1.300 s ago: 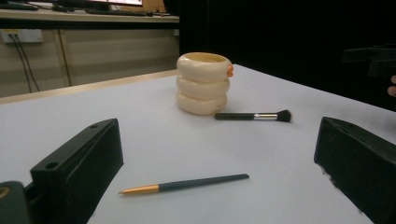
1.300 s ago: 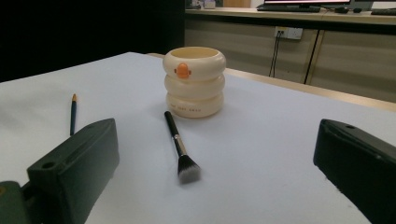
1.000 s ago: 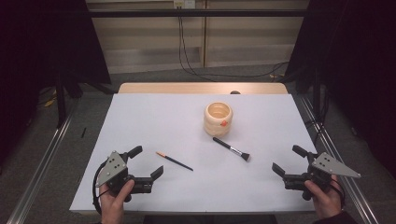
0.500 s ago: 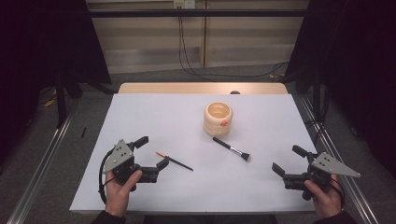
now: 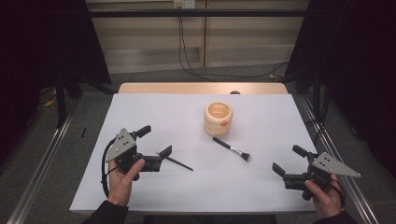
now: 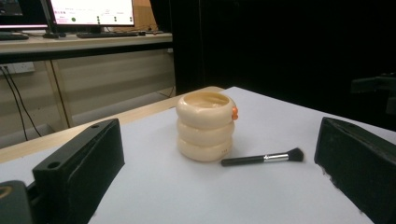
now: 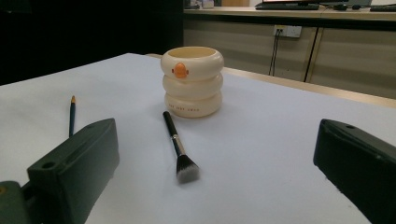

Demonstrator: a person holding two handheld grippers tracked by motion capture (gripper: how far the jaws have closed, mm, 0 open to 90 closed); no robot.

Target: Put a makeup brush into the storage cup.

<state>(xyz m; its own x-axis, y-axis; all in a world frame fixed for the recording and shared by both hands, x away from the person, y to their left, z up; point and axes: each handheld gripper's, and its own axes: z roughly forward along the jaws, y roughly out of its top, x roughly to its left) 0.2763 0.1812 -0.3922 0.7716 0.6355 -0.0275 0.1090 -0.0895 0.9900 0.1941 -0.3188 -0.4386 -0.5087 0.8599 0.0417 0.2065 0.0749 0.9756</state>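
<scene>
A cream ringed cup [image 5: 218,117] with a small orange duck mark stands upright at the middle of the white table cover [image 5: 154,109]. A black makeup brush [image 5: 231,148] lies just in front of the cup, bristles toward the right. A dark pencil [image 5: 181,164] lies to the brush's left. My left gripper [image 5: 154,141] is open, and its near jaw tip sits over the pencil's left end. My right gripper [image 5: 288,159] is open near the front right, with nothing between its jaws. In the left gripper view the cup [image 6: 204,126] and brush [image 6: 261,158] show between the fingers [image 6: 79,163]. The right gripper view shows the cup [image 7: 192,86], brush [image 7: 180,144] and pencil [image 7: 72,114].
A wooden table edge [image 5: 201,87] shows past the white cover at the back. Metal rails [image 5: 42,168] run along both sides of the table. Cables [image 5: 196,51] trail on the floor behind it. A desk with monitors [image 6: 88,11] stands far off.
My left gripper has moved forward and to the right, up to the pencil's left end. The right gripper, cup and brush have not moved.
</scene>
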